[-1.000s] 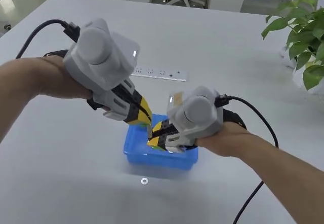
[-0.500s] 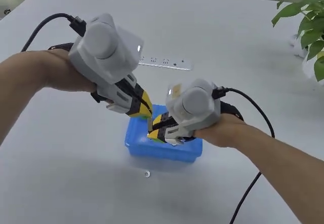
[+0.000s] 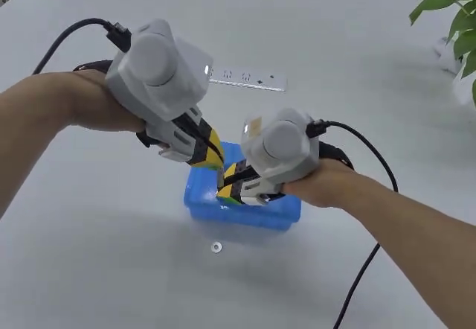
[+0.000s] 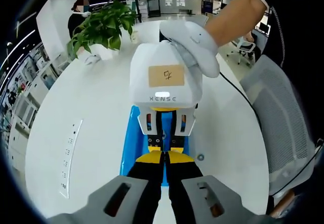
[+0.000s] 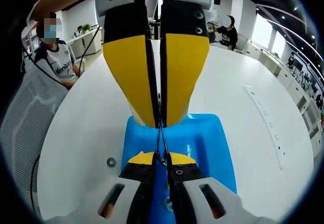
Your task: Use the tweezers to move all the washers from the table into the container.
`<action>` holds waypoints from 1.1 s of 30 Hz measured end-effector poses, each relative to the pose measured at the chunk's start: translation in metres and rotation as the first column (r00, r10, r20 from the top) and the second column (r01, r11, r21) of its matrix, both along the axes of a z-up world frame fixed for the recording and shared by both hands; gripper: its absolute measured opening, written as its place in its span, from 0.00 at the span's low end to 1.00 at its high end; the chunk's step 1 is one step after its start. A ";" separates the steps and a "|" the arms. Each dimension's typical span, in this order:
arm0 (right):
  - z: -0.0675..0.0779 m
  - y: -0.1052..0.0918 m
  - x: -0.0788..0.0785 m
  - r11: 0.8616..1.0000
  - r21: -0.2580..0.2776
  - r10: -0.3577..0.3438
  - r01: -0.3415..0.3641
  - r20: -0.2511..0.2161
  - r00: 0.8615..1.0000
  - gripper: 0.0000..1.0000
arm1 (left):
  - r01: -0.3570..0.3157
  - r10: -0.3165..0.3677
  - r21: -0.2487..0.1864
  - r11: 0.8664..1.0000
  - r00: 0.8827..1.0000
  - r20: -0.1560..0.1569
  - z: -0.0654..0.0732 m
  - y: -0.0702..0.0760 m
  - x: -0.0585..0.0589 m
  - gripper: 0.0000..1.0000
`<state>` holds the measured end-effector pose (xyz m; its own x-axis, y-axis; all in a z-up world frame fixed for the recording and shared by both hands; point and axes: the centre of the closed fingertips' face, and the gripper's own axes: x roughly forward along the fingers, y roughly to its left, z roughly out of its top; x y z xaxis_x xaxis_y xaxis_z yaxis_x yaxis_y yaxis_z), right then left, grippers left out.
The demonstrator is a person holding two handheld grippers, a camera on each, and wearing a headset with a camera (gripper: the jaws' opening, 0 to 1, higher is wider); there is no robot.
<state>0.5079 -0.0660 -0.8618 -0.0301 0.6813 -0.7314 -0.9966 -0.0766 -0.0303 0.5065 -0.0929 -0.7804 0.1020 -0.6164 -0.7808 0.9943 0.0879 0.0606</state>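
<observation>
Holds the right gripper (image 5: pixel 161 158) nearest, jaws drawn narrow and pinching the thin end of the tweezers (image 5: pixel 160 139). Meets it tip to tip with the left gripper (image 4: pixel 163 155), jaws likewise pressed narrow on the tweezers' other end, with the thin legs bridging the short gap between the two sets of yellow tips. Poises both pairs of tips just above the blue container (image 3: pixel 245 213), directly beneath them.

Has one washer (image 3: pixel 216 248) lying on the white table (image 3: pixel 89 269), outside the container's near wall, on the person's side of the right gripper's tips in the head view. Shows up left of the right gripper's jaws in the right gripper view, and right of the left gripper's jaws in the left gripper view, near but apart from both.

Trails a black cable (image 3: pixel 74 24) back from the left gripper, and another from the right gripper along the forearm.

Beyond the left gripper, well apart: a white power strip (image 3: pixel 248 81) flat on the table. Farther off, out past the right gripper's side: a green plant (image 3: pixel 454 9).
</observation>
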 end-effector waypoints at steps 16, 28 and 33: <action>0.000 0.000 -0.002 1.000 -0.015 0.014 -0.014 0.011 1.000 0.11 | 0.002 -0.002 0.007 1.000 1.000 0.006 0.000 0.001 -0.002 0.05; 0.010 -0.001 -0.001 1.000 -0.002 0.008 -0.008 0.028 1.000 0.11 | 0.003 -0.003 0.011 1.000 1.000 0.021 0.009 0.000 -0.003 0.05; 0.018 -0.001 0.000 1.000 0.009 0.004 -0.005 0.038 0.999 0.11 | 0.006 -0.007 0.012 1.000 1.000 0.031 0.018 -0.001 -0.003 0.05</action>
